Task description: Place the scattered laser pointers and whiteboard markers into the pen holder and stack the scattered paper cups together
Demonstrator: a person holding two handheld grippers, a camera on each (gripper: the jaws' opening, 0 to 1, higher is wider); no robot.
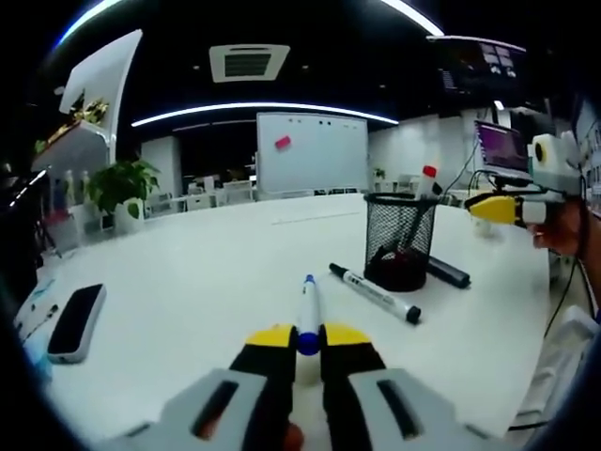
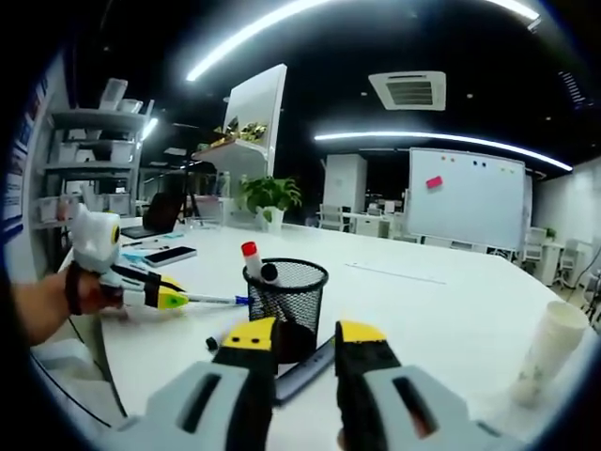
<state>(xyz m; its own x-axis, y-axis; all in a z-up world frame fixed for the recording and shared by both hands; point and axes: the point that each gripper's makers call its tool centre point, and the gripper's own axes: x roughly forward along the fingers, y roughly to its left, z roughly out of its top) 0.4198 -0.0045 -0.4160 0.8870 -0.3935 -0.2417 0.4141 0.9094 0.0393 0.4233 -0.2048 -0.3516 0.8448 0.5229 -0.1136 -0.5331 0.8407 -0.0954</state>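
Left gripper view shows the left gripper (image 1: pixel 308 340) with its fingers pinching a blue-capped marker (image 1: pixel 308 318) above the desk (image 1: pixel 188 282), short of the pen holder (image 1: pixel 401 239). That holder already has a red-capped marker (image 2: pixel 251 257), while a black-capped marker (image 1: pixel 375 293) and a dark pen-like piece (image 1: pixel 448 272) lie beside it. Right gripper view has the right gripper (image 2: pixel 301 340) spread and empty; paper cups (image 2: pixel 547 352) stand stacked, so I judge the work partly done.

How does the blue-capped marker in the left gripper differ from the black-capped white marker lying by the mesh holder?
The blue-capped marker is clamped between the left gripper jaws, pointing away; the black-capped marker lies flat on the white table, angled beside the black mesh pen holder. Caps differ: blue versus black. Both have white barrels.
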